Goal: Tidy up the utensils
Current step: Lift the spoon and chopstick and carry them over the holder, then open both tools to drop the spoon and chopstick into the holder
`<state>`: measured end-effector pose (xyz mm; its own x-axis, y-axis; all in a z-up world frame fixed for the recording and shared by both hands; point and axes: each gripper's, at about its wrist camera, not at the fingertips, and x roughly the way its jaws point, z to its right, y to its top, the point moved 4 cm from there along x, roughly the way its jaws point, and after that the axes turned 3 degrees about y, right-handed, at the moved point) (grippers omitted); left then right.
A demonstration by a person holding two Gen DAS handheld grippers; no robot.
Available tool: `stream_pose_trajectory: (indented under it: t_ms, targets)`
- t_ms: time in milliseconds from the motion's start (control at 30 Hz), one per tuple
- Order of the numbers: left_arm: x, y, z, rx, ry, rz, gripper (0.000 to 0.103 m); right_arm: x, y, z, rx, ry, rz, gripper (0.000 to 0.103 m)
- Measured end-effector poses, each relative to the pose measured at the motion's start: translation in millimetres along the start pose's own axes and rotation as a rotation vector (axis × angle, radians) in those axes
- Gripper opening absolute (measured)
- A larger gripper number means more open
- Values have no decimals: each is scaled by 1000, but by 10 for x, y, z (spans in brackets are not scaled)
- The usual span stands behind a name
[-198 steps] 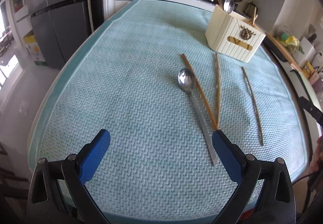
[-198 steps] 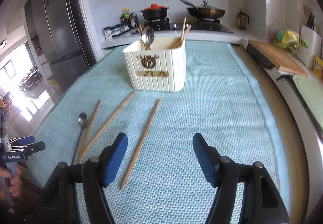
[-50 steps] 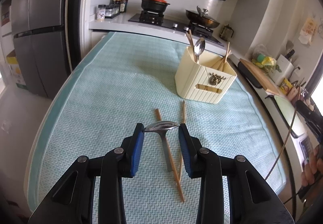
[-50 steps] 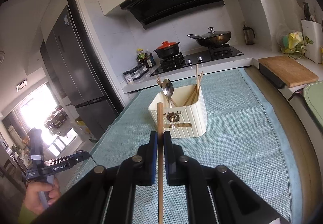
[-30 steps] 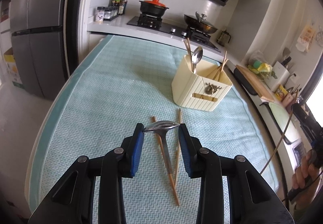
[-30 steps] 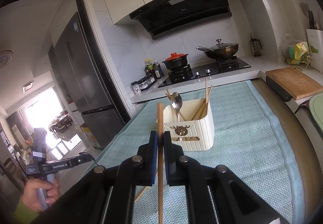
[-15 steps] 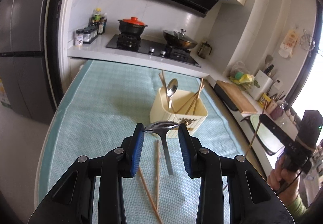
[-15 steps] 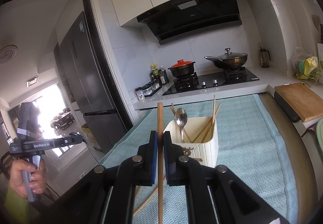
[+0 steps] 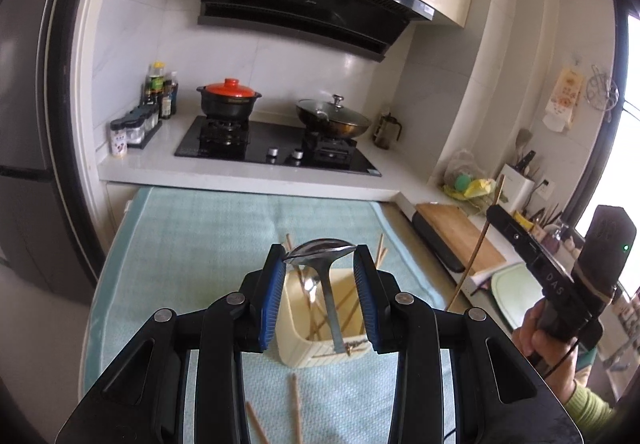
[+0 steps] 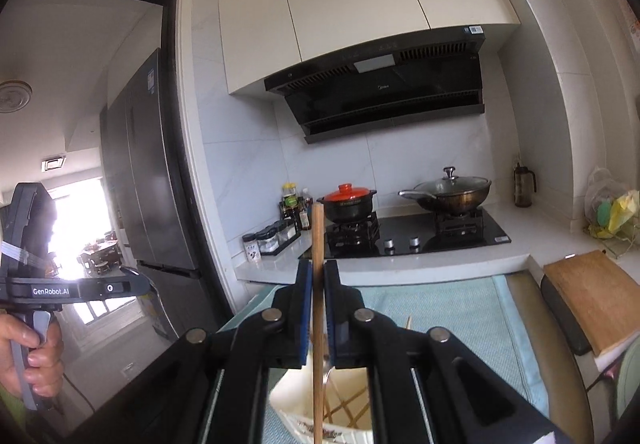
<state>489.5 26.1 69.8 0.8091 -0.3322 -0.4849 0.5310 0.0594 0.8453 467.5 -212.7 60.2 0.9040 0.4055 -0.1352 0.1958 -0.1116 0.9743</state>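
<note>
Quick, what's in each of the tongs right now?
Left tongs: closed on the spoon.
Right tongs: closed on a wooden chopstick.

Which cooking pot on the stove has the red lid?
The black pot on the left burner, next to the bottles, has the red lid. The other one, the wide dark wok on the right burner, has a see-through glass lid with a knob.

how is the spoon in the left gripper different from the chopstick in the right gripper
Material: the spoon is shiny metal; the chopstick is plain brown wood.
Grip: the left gripper pinches the spoon across its wide bowl, so its jaws stand well apart; the right gripper clamps the thin chopstick partway along its shaft, jaws nearly touching.
Shape: the spoon widens into a bowl; the chopstick is a straight rod.
Both are held above the cream utensil holder.
</note>
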Motion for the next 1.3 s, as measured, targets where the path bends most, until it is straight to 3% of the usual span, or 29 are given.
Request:
stream_pose_trajectory:
  t_ms: [133,267,533,833,867,900,933,967,1033,1200,1300]
  targets:
    - [375,71,26,16,18,-13,35,274,118,67,-38,-9,45,6]
    - [836,14,47,34,35,-62,35,628,-16,164,-73,1,26,6]
    - [1556,-266,-26,59,92,-162,35,1083,-609,440,-49,4,-125,6]
    - [1940,-577,-54,77,125,-280,36,1232,-1129,567,-10,-1,-322,8]
    - [1957,-596,-46,84,134,-297,36,1265,-1166,574,-12,-6,-349,14]
    - [1953,-604,-45,89,143,-307,38,1279,-1180,573,-17,-15,-370,22]
    - [1932,-592,-47,91,149,-308,46,1272,-1166,574,-17,-22,-379,43]
    - [1882,-565,-51,89,156,-303,52,1244,-1122,578,-10,-26,-372,57]
    - [1696,-473,-73,78,170,-263,72,1124,-950,561,-1,-34,-336,57]
    - [961,-263,-88,91,201,-152,90,645,-396,319,-30,-32,-251,58]
    - [422,-316,-114,117,229,-95,99,240,-175,71,-80,-38,-209,68]
